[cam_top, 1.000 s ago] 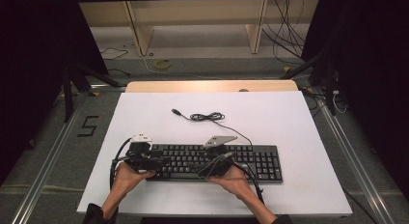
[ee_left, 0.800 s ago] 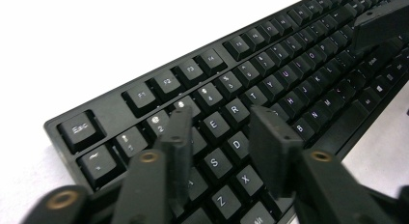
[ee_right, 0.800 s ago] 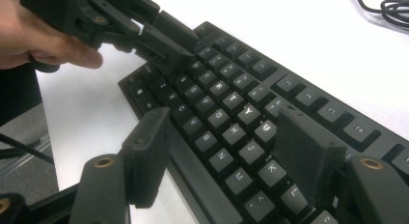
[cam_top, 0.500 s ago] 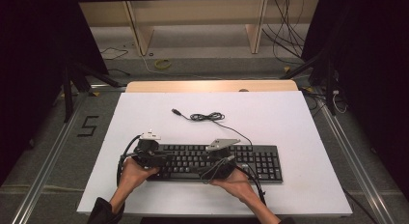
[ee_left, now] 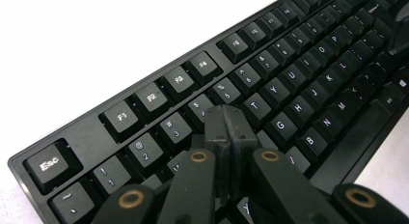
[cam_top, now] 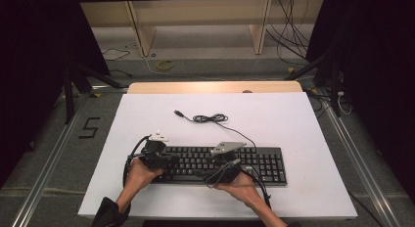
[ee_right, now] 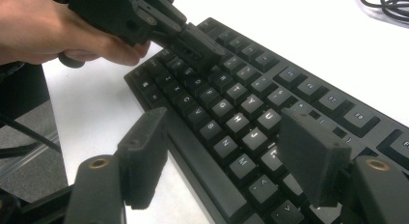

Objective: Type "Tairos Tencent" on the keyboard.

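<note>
Keyboard: black full-size plastic computer keyboard (cam_top: 210,164) lying flat on the white table sheet (cam_top: 293,119), directly beneath both pairs of fingers; its thin black cable (cam_top: 210,118) runs away from them to a loose coil and a free plug.
Left gripper: black two-jaw hand-held tool (cam_top: 169,161) over the left block of keys; its jaws have just been closing and now meet pad to pad with nothing between them, as the left gripper view (ee_left: 225,132) shows.
Left fingertip position: the joined tips stand over the upper letter row, just below the number keys, the key marked 4 just ahead of them; whether they press a key cap or hover just above it cannot be told.
Right gripper: matching black tool (cam_top: 215,174) at the near edge of the keyboard; jaws spread wide and have just been opening a little further, nothing held.
Right fingertip position: in the right gripper view (ee_right: 226,156) the home-row letters and the long space bar (ee_right: 202,161) lie between and just below the two pads, which appear clear of them.
Step in hand: judged to be key-pressing, the clenched left tips serving as a single poking point.
Next move: likely a short straight push down onto one cap, kept centred so that neighbouring keys stay untouched, then a lift.
</note>
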### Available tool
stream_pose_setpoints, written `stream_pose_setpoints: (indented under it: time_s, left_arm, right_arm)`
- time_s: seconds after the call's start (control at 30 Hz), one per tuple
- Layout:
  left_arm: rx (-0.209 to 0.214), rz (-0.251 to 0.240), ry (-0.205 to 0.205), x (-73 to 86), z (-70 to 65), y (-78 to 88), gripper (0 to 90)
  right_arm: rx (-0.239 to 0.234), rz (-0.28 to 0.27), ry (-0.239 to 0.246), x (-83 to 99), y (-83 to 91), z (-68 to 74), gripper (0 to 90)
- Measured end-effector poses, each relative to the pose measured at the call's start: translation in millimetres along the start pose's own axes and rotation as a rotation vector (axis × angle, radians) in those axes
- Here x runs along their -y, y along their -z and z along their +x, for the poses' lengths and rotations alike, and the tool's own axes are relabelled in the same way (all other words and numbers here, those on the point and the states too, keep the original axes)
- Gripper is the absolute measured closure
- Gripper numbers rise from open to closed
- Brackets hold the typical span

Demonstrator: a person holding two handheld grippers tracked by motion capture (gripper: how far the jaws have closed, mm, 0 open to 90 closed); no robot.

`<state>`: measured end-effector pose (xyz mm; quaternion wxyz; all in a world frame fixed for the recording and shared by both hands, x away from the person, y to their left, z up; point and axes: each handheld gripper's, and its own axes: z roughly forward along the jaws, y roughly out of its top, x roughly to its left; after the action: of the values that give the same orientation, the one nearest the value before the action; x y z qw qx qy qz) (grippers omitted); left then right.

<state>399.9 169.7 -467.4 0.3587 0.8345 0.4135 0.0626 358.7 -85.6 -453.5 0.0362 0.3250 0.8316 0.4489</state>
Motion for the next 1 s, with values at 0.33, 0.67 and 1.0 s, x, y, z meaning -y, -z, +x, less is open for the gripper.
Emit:
stream_pose_setpoints:
  time_s: [0.33,0.67,1.0]
  left_arm:
    - [-0.01,0.016,0.004,0.3,-0.1,-4.7,89.0]
    - [-0.007,0.002,0.015,1.5,0.6,-3.3,87.5]
    - [0.006,-0.047,0.046,-0.8,-0.1,7.9,53.5]
  right_arm:
    - [0.001,-0.001,0.006,0.6,1.8,0.8,35.6]
    - [0.01,0.006,0.007,1.3,0.6,-0.5,36.3]
    - [0.011,0.007,0.006,1.4,-1.1,-1.2,37.2]
